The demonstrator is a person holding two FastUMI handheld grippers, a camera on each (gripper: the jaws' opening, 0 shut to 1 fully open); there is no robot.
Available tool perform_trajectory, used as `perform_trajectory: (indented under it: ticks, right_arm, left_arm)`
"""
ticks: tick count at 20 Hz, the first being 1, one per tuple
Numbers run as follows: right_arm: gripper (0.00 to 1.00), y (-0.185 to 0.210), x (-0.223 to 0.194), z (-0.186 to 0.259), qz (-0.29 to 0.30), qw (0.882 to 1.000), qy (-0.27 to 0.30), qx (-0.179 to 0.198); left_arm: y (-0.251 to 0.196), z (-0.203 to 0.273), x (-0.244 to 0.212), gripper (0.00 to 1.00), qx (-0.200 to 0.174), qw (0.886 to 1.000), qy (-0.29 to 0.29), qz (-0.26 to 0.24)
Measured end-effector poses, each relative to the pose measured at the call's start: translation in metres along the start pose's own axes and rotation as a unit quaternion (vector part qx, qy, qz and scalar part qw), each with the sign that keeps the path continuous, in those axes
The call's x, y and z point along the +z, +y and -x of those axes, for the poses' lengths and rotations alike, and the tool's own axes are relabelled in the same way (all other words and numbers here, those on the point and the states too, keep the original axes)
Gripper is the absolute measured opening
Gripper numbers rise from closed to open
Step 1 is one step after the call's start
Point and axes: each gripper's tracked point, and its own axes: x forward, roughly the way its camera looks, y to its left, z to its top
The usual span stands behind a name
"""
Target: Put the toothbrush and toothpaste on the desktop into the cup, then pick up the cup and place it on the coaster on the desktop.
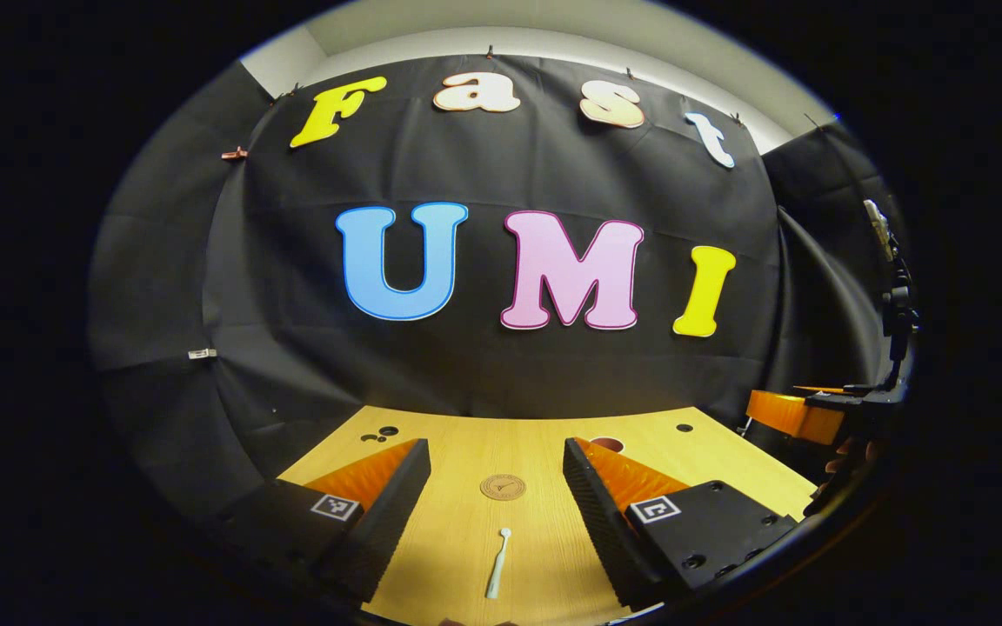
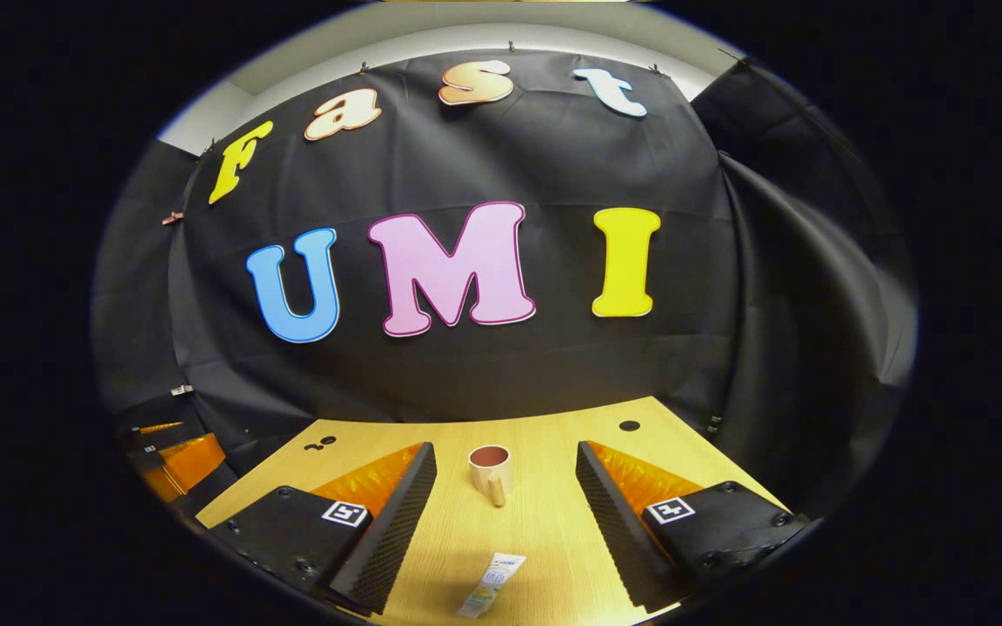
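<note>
The wooden worktop [image 2: 544,530] stretches out ahead of both tools, and nothing has gone into the cup yet. The left gripper [image 1: 497,474] hangs over it with its jaws spread wide and empty, and the right gripper [image 2: 505,474] matches it, jaws well apart, nothing held.

In the right gripper view the cup [image 2: 490,472] stands upright, handle turned toward the camera, sitting ahead and between the two fingers. Nearer in, the toothpaste [image 2: 492,584] lies flat on the worktop, low between the same fingers and a touch left of centre, at a slant.

In the left gripper view the round coaster [image 1: 503,487] lies flat between the fingers, and the slim toothbrush [image 1: 498,563] lies in front of it, nearer the camera, lengthwise along the line of approach. A sliver of the cup's rim peeks past the right-hand finger there.

Now the risks, as I judge them. That toothbrush is thin and flat on the wood: jaws that close too high could skate over it, or pinch one end and let it swing. The toothpaste tube looks soft and may buckle or slip if gripped at its tail. The cup looks light with a narrow mouth, so a tilted drop could clip the rim and tip it. And the handle could snag a finger at pickup.
</note>
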Motion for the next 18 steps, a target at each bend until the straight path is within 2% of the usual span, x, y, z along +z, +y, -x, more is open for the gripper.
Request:
perform_trajectory:
  ticks: [6, 10, 15, 18]
  right_arm:
    - [0.99, 0.002, -0.01, -0.004, -0.002, 1.0, 0.018, 0.004]
    - [0.98, 0.012, -0.025, -0.015, -0.011, 0.999, 0.047, 0.016]
    - [0.98, 0.021, -0.074, -0.032, 0.001, 0.992, 0.12, 0.025]
    - [0.98, 0.024, -0.115, -0.041, 0.002, 0.984, 0.176, 0.028]
  left_arm:
    - [0.004, 0.001, -0.008, 0.97, 0.01, 1.0, 0.011, 0.012]
    - [0.012, 0.001, -0.011, 0.97, 0.029, 0.999, 0.012, -0.008]
    - [0.02, 0.003, -0.021, 0.97, 0.048, 0.999, 0.024, 0.001]
    - [0.029, 0.006, -0.029, 0.97, 0.063, 0.997, 0.035, 0.002]
